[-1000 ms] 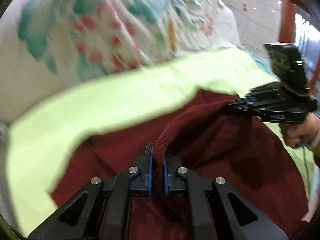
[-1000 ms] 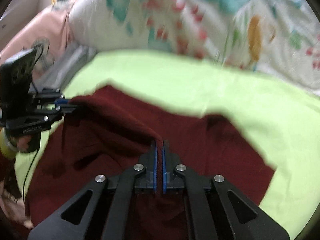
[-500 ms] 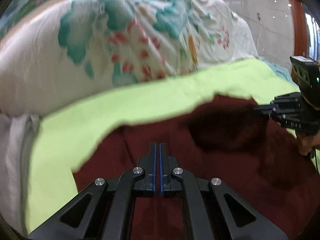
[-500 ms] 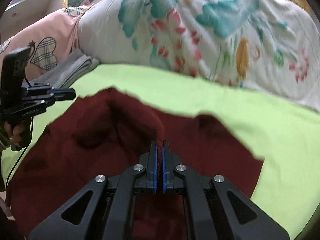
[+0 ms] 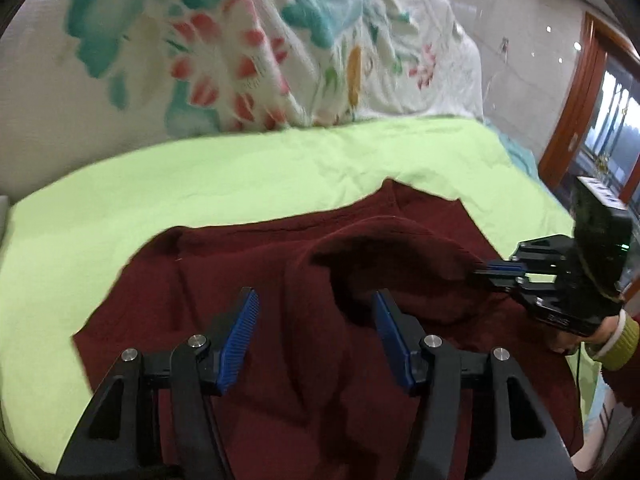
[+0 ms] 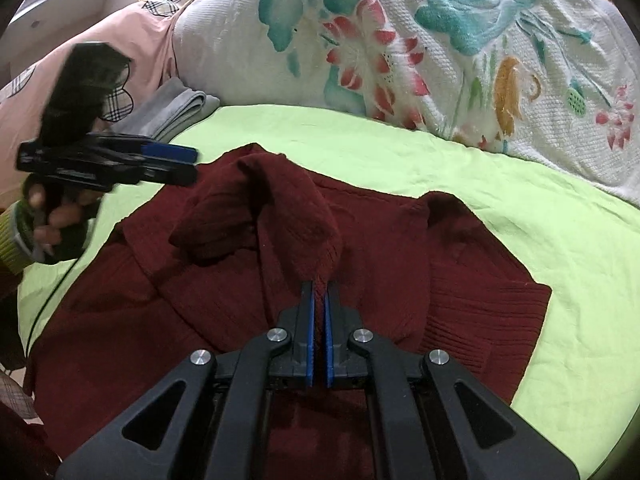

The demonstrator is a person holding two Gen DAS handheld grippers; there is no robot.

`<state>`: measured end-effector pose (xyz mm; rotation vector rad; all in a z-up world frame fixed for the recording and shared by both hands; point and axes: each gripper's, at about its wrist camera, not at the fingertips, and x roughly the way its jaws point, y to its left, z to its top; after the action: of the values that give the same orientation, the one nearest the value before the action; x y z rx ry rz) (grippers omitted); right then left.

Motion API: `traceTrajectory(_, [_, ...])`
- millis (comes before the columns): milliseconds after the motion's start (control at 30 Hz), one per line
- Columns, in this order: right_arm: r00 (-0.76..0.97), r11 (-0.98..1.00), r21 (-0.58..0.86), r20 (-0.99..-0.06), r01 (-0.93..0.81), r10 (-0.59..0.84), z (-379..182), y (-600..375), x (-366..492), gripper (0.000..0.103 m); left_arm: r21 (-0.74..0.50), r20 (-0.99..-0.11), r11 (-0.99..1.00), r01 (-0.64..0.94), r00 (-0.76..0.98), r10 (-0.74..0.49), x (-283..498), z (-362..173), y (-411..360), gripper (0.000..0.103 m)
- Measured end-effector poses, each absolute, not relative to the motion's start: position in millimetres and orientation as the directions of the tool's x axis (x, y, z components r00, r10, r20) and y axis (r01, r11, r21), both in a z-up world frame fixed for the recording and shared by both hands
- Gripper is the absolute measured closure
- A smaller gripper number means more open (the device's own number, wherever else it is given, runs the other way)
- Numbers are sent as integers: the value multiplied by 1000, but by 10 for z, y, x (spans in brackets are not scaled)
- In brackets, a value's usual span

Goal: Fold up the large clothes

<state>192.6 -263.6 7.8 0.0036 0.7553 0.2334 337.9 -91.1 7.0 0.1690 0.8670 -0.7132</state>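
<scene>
Sweater [image 6: 280,272] cloth sits pinched in the right tongs [image 6: 319,340], whose blue pads are clamped on a raised ridge of the maroon knit. The left tongs [image 5: 316,340] have just been opening and stand wide apart with no cloth between the pads, the knit lying just below them. With only one side held, the lifted fold could sag or drag skewed if the right tongs pull on, leaving a lopsided crease. Beyond both tongs the sweater lies rumpled on the green sheet [image 5: 260,176] of a bed, in front of a floral blanket [image 6: 460,40]
</scene>
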Motion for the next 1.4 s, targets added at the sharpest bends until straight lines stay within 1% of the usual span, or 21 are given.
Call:
traceTrajectory(67, [698,974,95,-683,-207,215,71,-2645,1945,98,-144,-769,753,642,407,-494,3507,-10,-1004,45])
traceTrajectory(100, [696,974,100,-685,-204,217,68,-2659,1963,98,-139,-775,745,652,397,-492,3561,-60,-1076,53])
traceTrajectory(133, [694,974,107,-686,-200,218,64,-2677,1988,98,-126,-777,744,656,402,-485,3583,-92,-1104,92])
traceTrajectory(167, [696,976,109,-686,-189,212,70,-2697,2014,98,-117,-785,737,665,392,-479,3607,-123,-1147,101])
traceTrajectory(333, [792,985,113,-586,-134,174,316,-2833,1931,99,-27,-677,750,661,540,-500,3320,144,-980,101])
traceTrajectory(400, [808,986,86,-565,-144,167,354,-2803,1828,99,45,-636,750,660,598,-488,3040,206,-832,101])
traceTrajectory(500, [785,978,52,-588,-203,194,247,-2657,1695,99,90,-639,749,656,615,-462,2722,106,-685,101])
traceTrajectory(567, [738,966,18,-642,-258,209,84,-2506,1617,99,88,-673,746,660,592,-444,2545,-50,-622,101])
traceTrajectory(667, [668,955,23,-709,-297,225,-86,-2394,1541,95,13,-739,756,654,515,-433,2395,-296,-493,96])
traceTrajectory(767, [610,946,58,-752,-317,251,-129,-2363,1405,81,-97,-766,789,606,461,-448,2308,-386,-267,93])
traceTrajectory(800, [602,947,69,-757,-314,254,-123,-2376,1363,72,-131,-766,794,594,448,-461,2297,-378,-202,91])
traceTrajectory(833, [599,948,79,-759,-307,257,-116,-2398,1332,62,-180,-763,798,575,431,-482,2293,-356,-115,86])
traceTrajectory(900, [602,954,116,-753,-275,265,-76,-2465,1233,57,-270,-752,808,523,410,-516,2324,-300,42,74])
traceTrajectory(933, [606,957,147,-748,-248,272,-57,-2521,1203,56,-308,-746,807,504,398,-534,2358,-281,93,64])
traceTrajectory(967, [610,960,198,-742,-200,280,-31,-2610,1198,56,-355,-736,803,479,386,-556,2395,-259,145,59])
traceTrajectory(1100, [655,918,397,-687,-23,314,52,-2911,1302,56,-495,-705,786,370,358,-612,2698,-225,214,55])
traceTrajectory(1167, [682,844,532,-643,70,349,31,-3090,1437,56,-506,-712,796,331,361,-602,2865,-232,169,54])
traceTrajectory(1233, [666,822,550,-669,146,330,-30,-3144,1614,56,-496,-732,816,297,362,-577,3030,-266,98,52])
traceTrajectory(1333, [614,821,527,-728,218,305,-211,-3106,1871,57,-499,-762,824,267,317,-564,3190,-387,-4,53])
traceTrajectory(1367, [582,823,510,-759,249,293,-302,-3080,1941,57,-488,-773,831,267,309,-554,3221,-427,-49,61])
traceTrajectory(1400, [568,827,496,-773,265,282,-365,-3062,1978,72,-464,-789,842,276,304,-535,3240,-466,-107,71])
